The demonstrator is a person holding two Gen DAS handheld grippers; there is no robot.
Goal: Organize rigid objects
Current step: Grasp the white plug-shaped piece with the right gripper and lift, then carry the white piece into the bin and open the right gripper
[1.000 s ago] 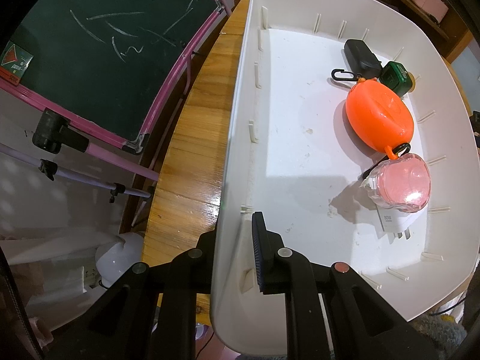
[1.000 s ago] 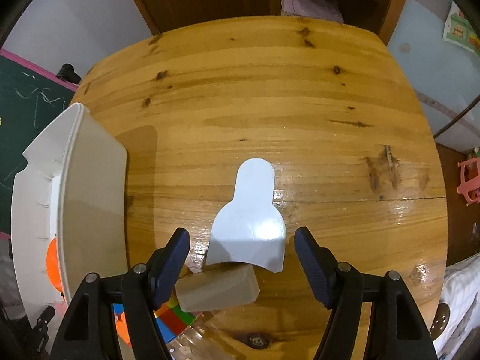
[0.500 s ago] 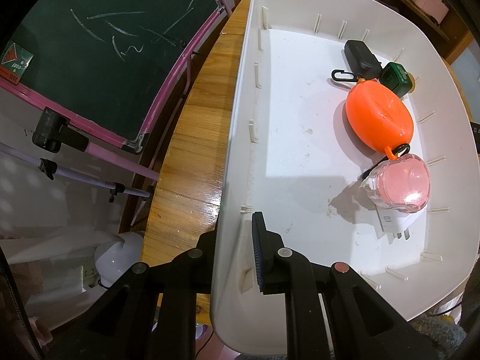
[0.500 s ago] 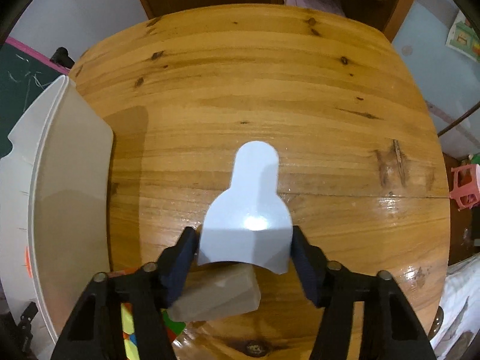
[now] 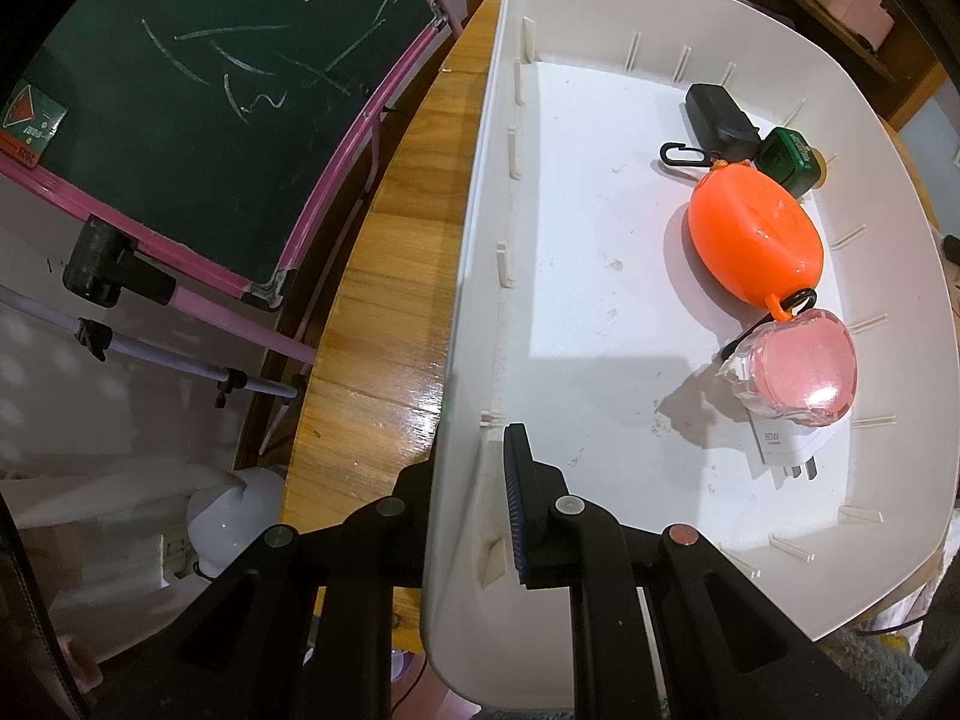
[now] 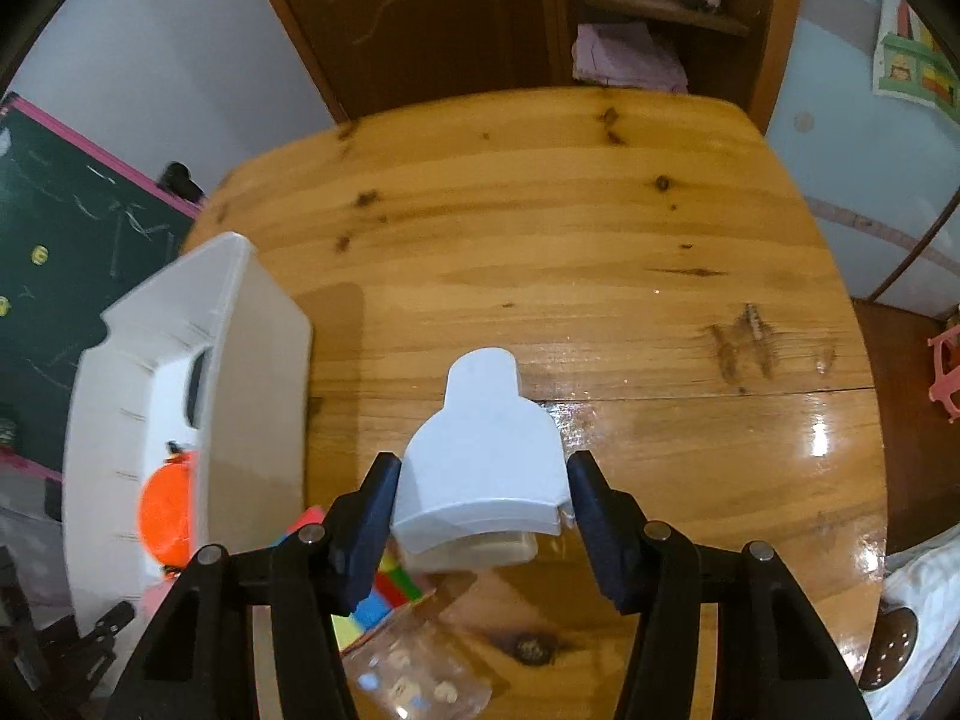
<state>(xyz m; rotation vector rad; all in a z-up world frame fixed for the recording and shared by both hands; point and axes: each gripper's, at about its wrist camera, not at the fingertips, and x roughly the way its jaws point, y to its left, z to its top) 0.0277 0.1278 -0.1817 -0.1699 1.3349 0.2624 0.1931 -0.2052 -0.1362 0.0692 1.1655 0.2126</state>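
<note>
Both grippers holding | left gripper fingers clamp white bin wall | right gripper fingers grip white bottle

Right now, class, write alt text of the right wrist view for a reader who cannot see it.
The right tongs grip a pale blue bottle-shaped plastic piece above a round wooden table. At left is a white bin holding an orange oval case; below the tongs are colourful blocks and a clear packet.

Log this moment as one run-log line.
left claw: shut on bin wall | right claw: shut on white bottle-shaped piece, above table | in bin: orange case, pink case
</note>
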